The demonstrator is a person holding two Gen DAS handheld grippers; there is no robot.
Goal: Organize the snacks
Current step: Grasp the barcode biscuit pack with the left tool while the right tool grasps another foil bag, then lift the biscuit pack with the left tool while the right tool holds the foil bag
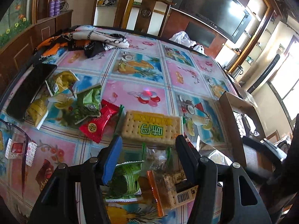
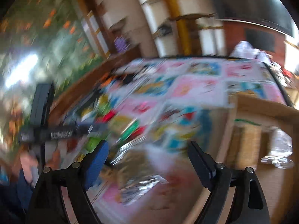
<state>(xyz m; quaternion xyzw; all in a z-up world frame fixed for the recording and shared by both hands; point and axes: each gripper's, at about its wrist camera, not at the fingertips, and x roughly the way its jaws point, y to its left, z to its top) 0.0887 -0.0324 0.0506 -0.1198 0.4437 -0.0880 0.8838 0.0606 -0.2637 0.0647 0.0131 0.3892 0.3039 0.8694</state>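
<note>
Snack packets lie scattered on a bright patterned tablecloth (image 1: 142,71). My left gripper (image 1: 148,140) is open and empty, low over a clear packet (image 1: 157,158) with green ends, a green packet (image 1: 125,179) and an orange-edged cracker packet (image 1: 166,186). A large cracker pack (image 1: 152,126) lies just past its tips. A red packet (image 1: 100,120) and green and yellow packets (image 1: 87,102) lie to the left. My right gripper (image 2: 147,145) is open and empty above a silver packet (image 2: 142,184); that view is heavily blurred. The left gripper (image 2: 63,130) shows at its left.
An open cardboard box (image 1: 231,115) stands at the table's right; it also shows in the right wrist view (image 2: 261,108), with packets inside. A black phone (image 1: 29,87) lies at the left edge. Patterned cloth (image 1: 84,39) and plastic bags (image 1: 183,37) lie at the far side. A chair (image 1: 147,11) stands behind.
</note>
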